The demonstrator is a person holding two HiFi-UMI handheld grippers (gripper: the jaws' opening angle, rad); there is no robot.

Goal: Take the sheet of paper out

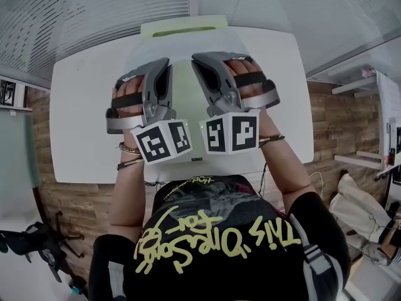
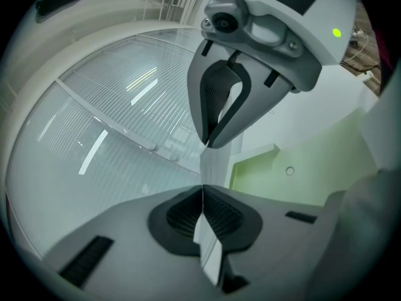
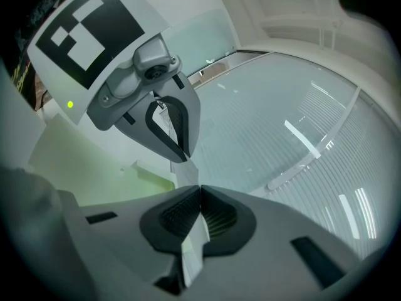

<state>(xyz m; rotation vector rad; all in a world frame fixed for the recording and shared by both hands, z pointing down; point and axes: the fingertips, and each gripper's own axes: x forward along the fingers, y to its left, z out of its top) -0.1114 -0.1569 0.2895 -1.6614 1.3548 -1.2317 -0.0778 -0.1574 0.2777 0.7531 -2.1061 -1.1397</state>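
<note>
Left tool (image 2: pixel 203 188) and right tool (image 3: pixel 199 187), held side by side above the white surface (image 1: pixel 81 118), with their tips angled toward one another. We see both tools pressed together on the sheet of paper (image 2: pixel 208 243). In each gripper view the thin white sheet stands edge-on between the dark ribbed pads (image 2: pixel 182 217) and runs on toward the tip of the opposite tool, which pinches it as well. The sheet thus spans the short gap between the two tips. Below the tools we note a pale green folder (image 2: pixel 294 180) lying flat on the surface, to the right of the left tool and to the left of the right tool. Beyond the tips stands a glass wall with blinds (image 3: pixel 301 124).
</note>
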